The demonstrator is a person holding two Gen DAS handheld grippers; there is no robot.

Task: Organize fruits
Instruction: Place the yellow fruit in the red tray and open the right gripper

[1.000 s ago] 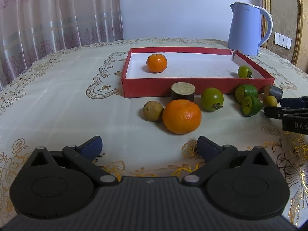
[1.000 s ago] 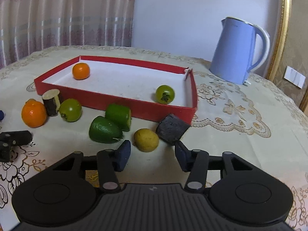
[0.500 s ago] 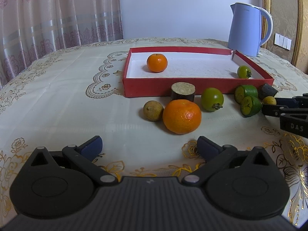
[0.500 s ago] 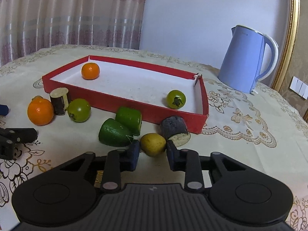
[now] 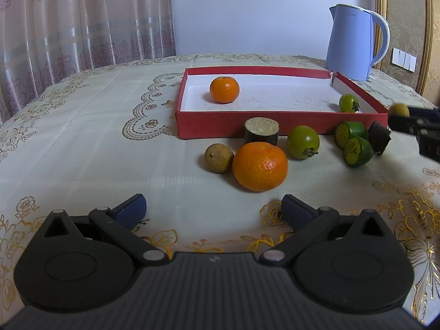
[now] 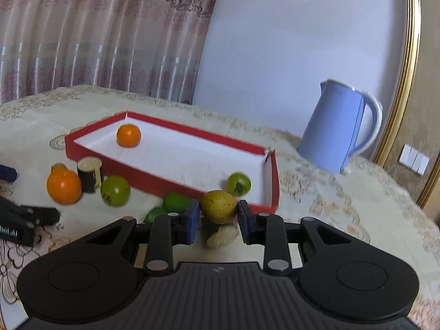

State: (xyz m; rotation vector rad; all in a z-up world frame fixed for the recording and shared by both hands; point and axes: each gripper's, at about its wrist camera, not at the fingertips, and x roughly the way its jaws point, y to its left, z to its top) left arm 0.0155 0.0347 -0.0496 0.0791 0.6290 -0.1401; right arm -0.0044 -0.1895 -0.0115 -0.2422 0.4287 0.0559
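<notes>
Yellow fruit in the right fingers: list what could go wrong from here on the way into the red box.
1. The yellow fruit is round and held only at its sides by the right gripper; it might slip out and roll.
2. It looks about level with the near wall of the red box, so a low carry could clip the wall.
3. Released near the green tomato in the box corner, it may knock into it.

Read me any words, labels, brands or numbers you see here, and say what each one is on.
Left gripper body, right wrist view: white letters at the frame edge, blurred and cut off, not readable.
Kettle: a faint mark near the top, too small to read.
Tray and fruits: no text.
</notes>
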